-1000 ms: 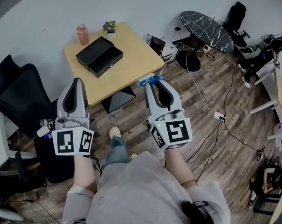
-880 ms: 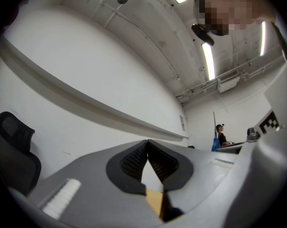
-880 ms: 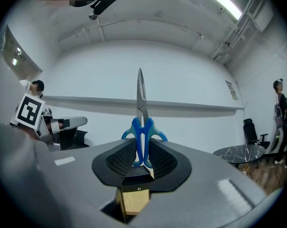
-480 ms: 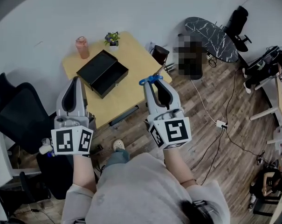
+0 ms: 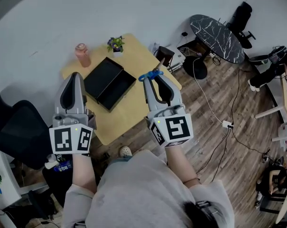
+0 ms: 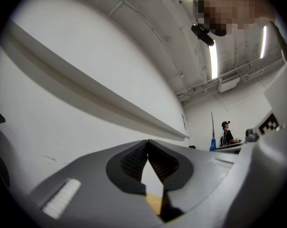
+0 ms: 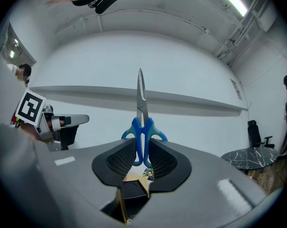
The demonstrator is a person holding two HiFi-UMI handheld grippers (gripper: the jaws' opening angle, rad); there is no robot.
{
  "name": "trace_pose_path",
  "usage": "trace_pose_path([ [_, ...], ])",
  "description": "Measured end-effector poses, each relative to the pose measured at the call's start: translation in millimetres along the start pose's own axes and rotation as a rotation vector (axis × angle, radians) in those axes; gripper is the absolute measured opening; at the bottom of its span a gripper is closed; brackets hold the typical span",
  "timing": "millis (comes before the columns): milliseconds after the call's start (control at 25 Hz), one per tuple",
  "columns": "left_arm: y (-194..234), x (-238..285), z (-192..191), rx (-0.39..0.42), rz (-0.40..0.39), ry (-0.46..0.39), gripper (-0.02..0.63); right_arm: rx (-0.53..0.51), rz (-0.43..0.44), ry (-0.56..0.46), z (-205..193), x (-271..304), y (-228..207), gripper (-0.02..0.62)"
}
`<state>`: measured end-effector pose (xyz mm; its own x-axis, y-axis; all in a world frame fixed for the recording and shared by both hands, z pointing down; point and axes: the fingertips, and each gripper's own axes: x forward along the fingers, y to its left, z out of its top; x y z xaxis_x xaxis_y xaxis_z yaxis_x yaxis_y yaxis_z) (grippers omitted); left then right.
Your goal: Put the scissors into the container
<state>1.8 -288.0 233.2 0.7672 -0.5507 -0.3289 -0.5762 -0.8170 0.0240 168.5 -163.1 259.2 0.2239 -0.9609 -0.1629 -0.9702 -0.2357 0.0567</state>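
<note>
Blue-handled scissors (image 5: 148, 74) stick out past the tips of my right gripper (image 5: 152, 78), which is shut on the handles. In the right gripper view the scissors (image 7: 143, 122) stand with the blades pointing up between the pads. The container, an open black box (image 5: 110, 82), lies on a light wooden table (image 5: 143, 56) just left of that gripper, and shows low between the jaws as the black box (image 7: 134, 192). My left gripper (image 5: 75, 75) hovers over the table's left end; its jaws (image 6: 147, 142) are shut with nothing in them.
A pink bottle (image 5: 82, 55) and a small potted plant (image 5: 115, 44) stand at the table's far edge. A black office chair (image 5: 13, 127) is at the left. A round marble table (image 5: 217, 30), cables and a power strip (image 5: 227, 124) are on the wood floor at the right.
Both grippers have come closer to the table. The right one, still holding the scissors, has gone from the table's near corner to beside the black box.
</note>
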Motion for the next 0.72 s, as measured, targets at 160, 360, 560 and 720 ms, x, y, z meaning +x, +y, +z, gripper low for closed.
trace_pose_path([
  [160,15.5,13.5,-10.9,-0.002,-0.010,0.010,0.058,-0.006,0.002,0.012,-11.8,21.7,3.5,0.084],
  [360,23.0,23.3,-28.7,-0.014,-0.005,0.039,0.058,-0.010,0.018,0.040,-29.3,37.1,2.2,0.084],
  [560,27.2,35.7,-46.1,-0.007,0.014,0.062,0.058,-0.034,0.078,0.094,-54.6,56.7,-2.0,0.084],
  [720,32.5,46.6,-54.5,0.022,0.057,0.069,0.058,-0.072,0.159,0.150,-81.8,76.3,-6.7,0.084],
])
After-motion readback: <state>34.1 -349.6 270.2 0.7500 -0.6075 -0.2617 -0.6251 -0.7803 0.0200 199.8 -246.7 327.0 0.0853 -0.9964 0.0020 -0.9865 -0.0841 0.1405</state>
